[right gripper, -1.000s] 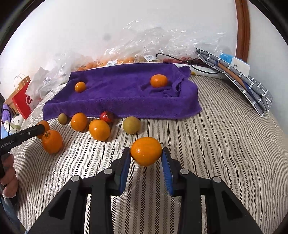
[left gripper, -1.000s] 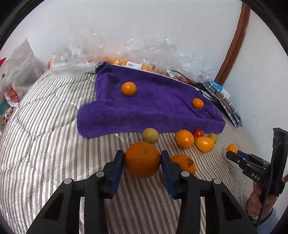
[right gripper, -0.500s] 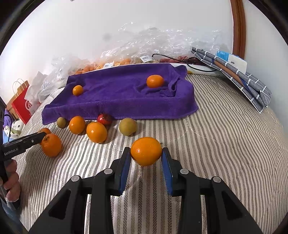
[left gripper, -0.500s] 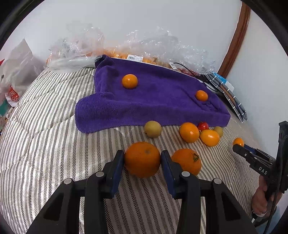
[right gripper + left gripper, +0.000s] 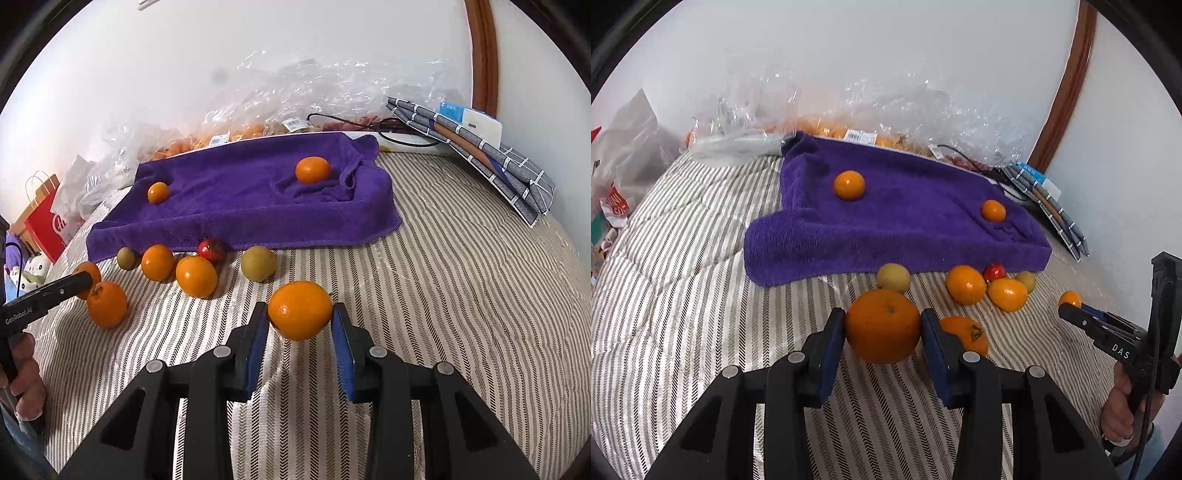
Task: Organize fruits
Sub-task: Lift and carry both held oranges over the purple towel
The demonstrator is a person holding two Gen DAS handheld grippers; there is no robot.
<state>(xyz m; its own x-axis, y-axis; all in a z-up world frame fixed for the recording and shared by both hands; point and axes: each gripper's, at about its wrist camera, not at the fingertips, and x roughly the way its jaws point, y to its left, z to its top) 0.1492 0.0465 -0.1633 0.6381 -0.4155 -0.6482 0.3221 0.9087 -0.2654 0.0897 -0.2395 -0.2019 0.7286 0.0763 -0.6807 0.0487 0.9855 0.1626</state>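
My left gripper [image 5: 882,328] is shut on a large orange [image 5: 882,325], held above the striped bedcover. My right gripper [image 5: 300,314] is shut on a smaller orange [image 5: 300,309], also lifted. A purple towel [image 5: 905,221] lies ahead with two oranges on it [image 5: 849,184] [image 5: 993,210]; the same towel [image 5: 251,199] and oranges [image 5: 312,170] [image 5: 158,192] show in the right wrist view. Loose fruit lies in front of the towel: several oranges [image 5: 195,276], a green-yellow fruit [image 5: 258,263], a small red fruit [image 5: 211,250] and a stemmed orange [image 5: 964,334].
Clear plastic bags of fruit [image 5: 849,122] line the wall behind the towel. A folded checked cloth [image 5: 480,147] and a black cable lie at the right. A red paper bag [image 5: 44,221] stands at the left. The striped bedcover [image 5: 461,295] has open room on the right.
Both grippers have drawn a little closer to the towel with their oranges still held. The fruit on the bed has not moved.
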